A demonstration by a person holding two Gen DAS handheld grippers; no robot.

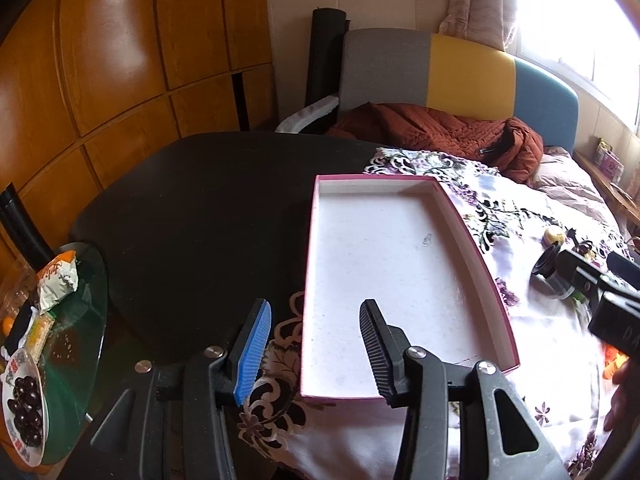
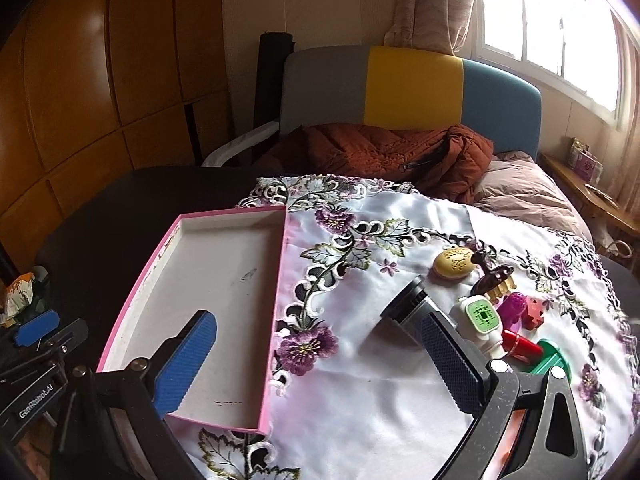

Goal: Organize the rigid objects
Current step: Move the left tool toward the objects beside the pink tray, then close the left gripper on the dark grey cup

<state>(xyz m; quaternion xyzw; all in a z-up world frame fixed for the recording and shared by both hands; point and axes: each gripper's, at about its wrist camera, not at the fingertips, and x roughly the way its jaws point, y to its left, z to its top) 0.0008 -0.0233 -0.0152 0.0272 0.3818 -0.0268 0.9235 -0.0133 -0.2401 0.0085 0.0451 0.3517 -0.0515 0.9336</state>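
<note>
The pink box (image 1: 400,276) lies empty on the embroidered cloth (image 1: 532,360) over the dark table (image 1: 192,208). In the left wrist view the left tongs (image 1: 316,348) hover parted and empty across the box's near left wall, perhaps to steady it.

In the right wrist view the right tongs (image 2: 320,360) gape wide with nothing between them, to the right of the box. The small objects, among them a black cylinder (image 2: 408,304) and a yellow case (image 2: 454,264), lie further right. Filling looks not yet begun; next comes closing on one piece, likely the cylinder, which crowds the white and green gadget (image 2: 480,320). Bare cloth between box and cluster leaves room.

Pink box (image 2: 276,300), white inside; white cloth (image 2: 360,380) w/ purple flowers; yellow case (image 2: 454,264)
</note>
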